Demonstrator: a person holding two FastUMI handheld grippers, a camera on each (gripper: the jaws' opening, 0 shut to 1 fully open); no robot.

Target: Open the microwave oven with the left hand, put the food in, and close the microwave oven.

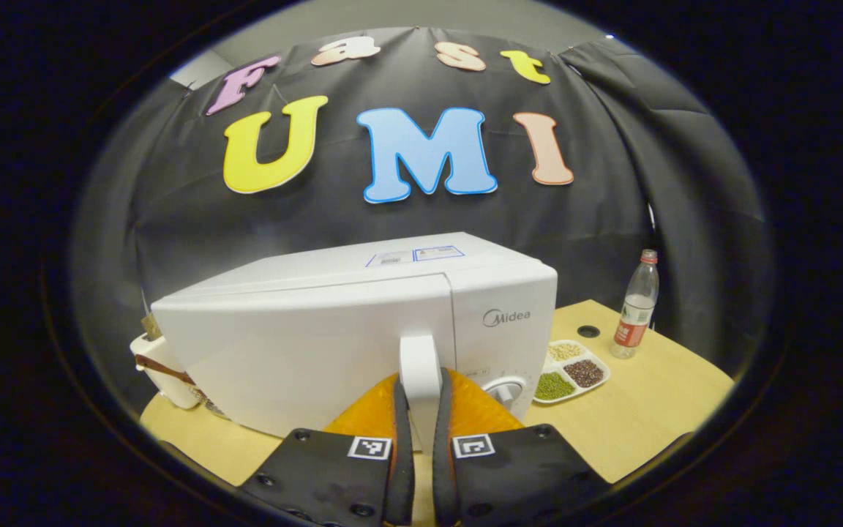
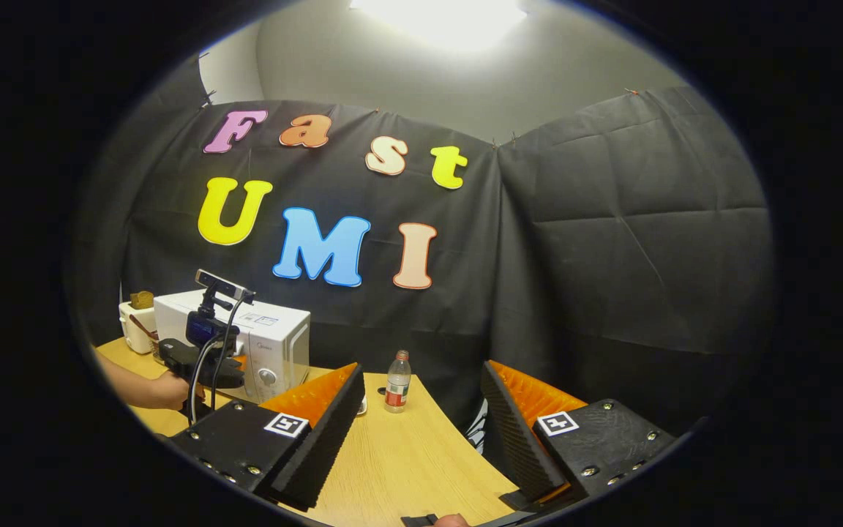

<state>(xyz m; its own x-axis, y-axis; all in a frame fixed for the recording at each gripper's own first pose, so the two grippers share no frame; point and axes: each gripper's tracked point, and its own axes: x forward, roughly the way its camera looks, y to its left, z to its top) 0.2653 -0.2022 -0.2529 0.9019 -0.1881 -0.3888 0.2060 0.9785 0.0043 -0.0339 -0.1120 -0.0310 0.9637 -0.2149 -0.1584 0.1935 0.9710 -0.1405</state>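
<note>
Microwave oven [image 1: 334, 329]: white, on the wooden table [image 1: 648, 410], door closed. My left gripper [image 1: 420, 399]: jaws clamped on its door handle [image 1: 419, 366]. Food tray [image 1: 571, 369]: just right of the microwave oven. Bottle [image 1: 637, 307]: beyond the tray. My right gripper [image 2: 421, 417]: jaws wide apart, empty, well right of the oven.

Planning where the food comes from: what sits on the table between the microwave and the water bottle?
A divided tray of beans and grains lies on the table between the microwave and the bottle, seen in the left gripper view.
</note>
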